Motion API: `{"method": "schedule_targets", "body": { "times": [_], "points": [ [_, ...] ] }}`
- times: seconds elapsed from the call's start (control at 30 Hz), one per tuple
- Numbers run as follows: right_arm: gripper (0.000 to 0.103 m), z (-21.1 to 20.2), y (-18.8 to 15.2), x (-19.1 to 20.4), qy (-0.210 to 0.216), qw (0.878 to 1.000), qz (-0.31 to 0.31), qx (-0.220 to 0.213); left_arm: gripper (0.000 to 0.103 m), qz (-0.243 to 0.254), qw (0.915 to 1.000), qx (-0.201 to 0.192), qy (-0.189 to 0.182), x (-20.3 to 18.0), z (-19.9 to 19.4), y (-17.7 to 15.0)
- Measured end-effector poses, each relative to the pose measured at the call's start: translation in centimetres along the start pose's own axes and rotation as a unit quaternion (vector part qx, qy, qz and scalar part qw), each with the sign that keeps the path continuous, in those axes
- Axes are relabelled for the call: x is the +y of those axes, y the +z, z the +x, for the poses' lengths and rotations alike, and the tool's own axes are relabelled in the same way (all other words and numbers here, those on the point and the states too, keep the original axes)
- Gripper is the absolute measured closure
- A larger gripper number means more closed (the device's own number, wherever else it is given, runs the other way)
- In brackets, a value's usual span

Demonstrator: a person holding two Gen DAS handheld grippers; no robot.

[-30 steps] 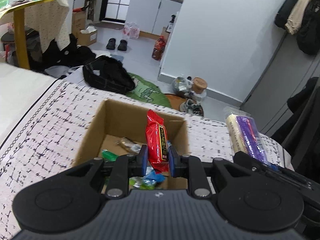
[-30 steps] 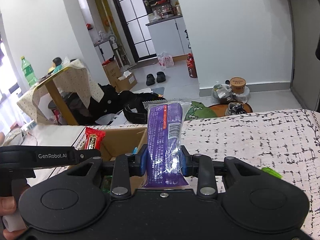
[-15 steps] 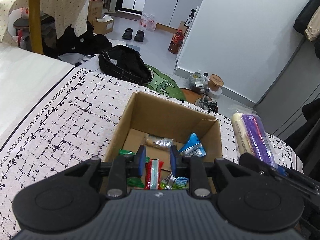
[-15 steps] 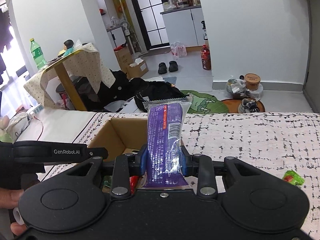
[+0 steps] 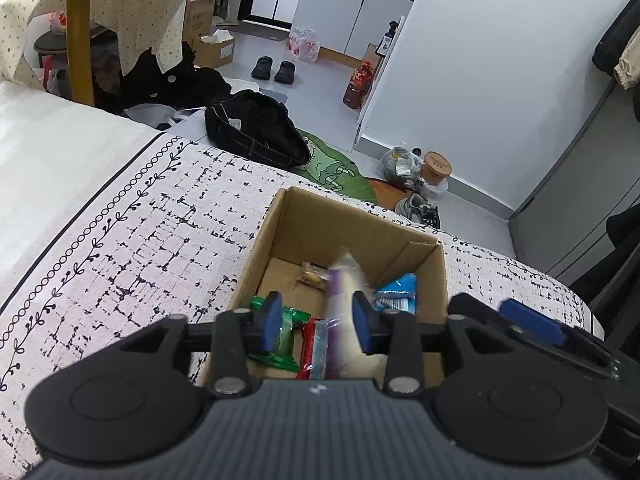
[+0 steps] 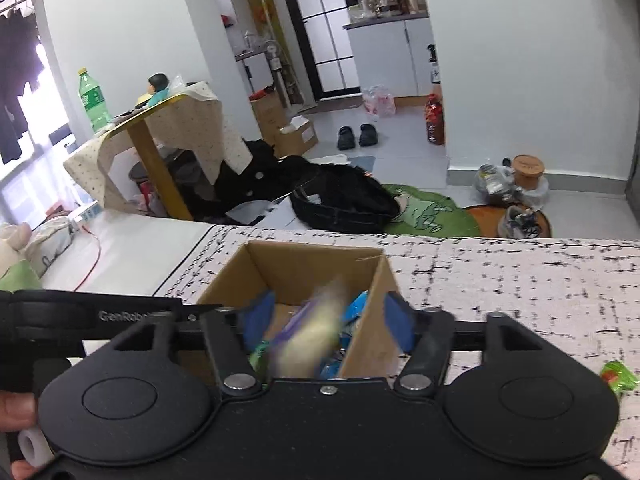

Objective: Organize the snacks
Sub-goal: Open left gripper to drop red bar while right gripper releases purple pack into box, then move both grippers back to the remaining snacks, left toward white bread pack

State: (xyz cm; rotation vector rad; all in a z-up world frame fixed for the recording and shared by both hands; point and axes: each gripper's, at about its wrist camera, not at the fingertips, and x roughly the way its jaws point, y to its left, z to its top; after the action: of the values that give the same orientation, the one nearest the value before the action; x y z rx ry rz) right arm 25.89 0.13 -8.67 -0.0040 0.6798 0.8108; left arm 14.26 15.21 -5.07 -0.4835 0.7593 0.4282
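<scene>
Both the left gripper (image 5: 316, 326) and the right gripper (image 6: 329, 322) are apart and empty, a blurred purple packet (image 6: 310, 340) falls into the half-filled box (image 6: 376, 276), and one green snack (image 6: 618, 376) remains at lower right of the frame.

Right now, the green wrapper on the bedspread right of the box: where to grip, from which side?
Take the green wrapper across its middle, coming straight down with the right gripper. It lies low on the bedspread, nothing beside it; part is hidden, so its orientation is unclear.
</scene>
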Motion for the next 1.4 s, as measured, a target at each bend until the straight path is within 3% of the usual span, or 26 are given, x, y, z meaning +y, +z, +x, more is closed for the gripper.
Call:
{"method": "schedule_targets", "body": {
  "times": [0.1,0.17,0.23,0.3,0.57,0.83,1.0,1.4],
  "points": [
    [0.034,-0.7,0.0,-1.3,-0.008,1.0,0.02,0.003,0.052,0.004,1.0,-0.004,0.002,-0.5,-0.1,-0.2],
    [0.023,-1.5,-0.1,-2.4,-0.02,0.999,0.031,-0.003,0.048,0.006,1.0,-0.002,0.0,-1.0,0.0,-0.4],
    [0.018,-2.3,-0.2,-3.2,-0.035,0.999,0.035,-0.012,0.043,0.01,0.9999,-0.002,-0.004,-1.5,-0.1,-0.6],
    [0.016,-3.1,-0.4,-4.2,-0.047,0.998,0.041,-0.017,0.032,0.017,0.9998,-0.001,-0.008,-2.2,-0.1,-0.7],
    [0.008,-5.2,-1.3,-6.5,-0.068,0.996,0.059,-0.023,0.02,0.028,0.9992,0.007,-0.026,-4.5,-0.2,-1.4],
    [0.0,-7.3,-2.7,-8.3,-0.073,0.995,0.071,-0.025,0.017,0.048,0.9981,0.016,-0.035,-6.9,-0.7,-2.7],
    [0.0,-8.9,-3.8,-10.0,-0.076,0.994,0.08,-0.019,0.009,0.071,0.9968,0.002,-0.038,-8.6,-1.3,-3.5],
    [0.0,-11.5,-5.8,-13.7,-0.087,0.991,0.104,-0.019,0.008,0.086,0.9945,0.017,-0.057,-12.0,-1.2,-5.4]
  ]
}}
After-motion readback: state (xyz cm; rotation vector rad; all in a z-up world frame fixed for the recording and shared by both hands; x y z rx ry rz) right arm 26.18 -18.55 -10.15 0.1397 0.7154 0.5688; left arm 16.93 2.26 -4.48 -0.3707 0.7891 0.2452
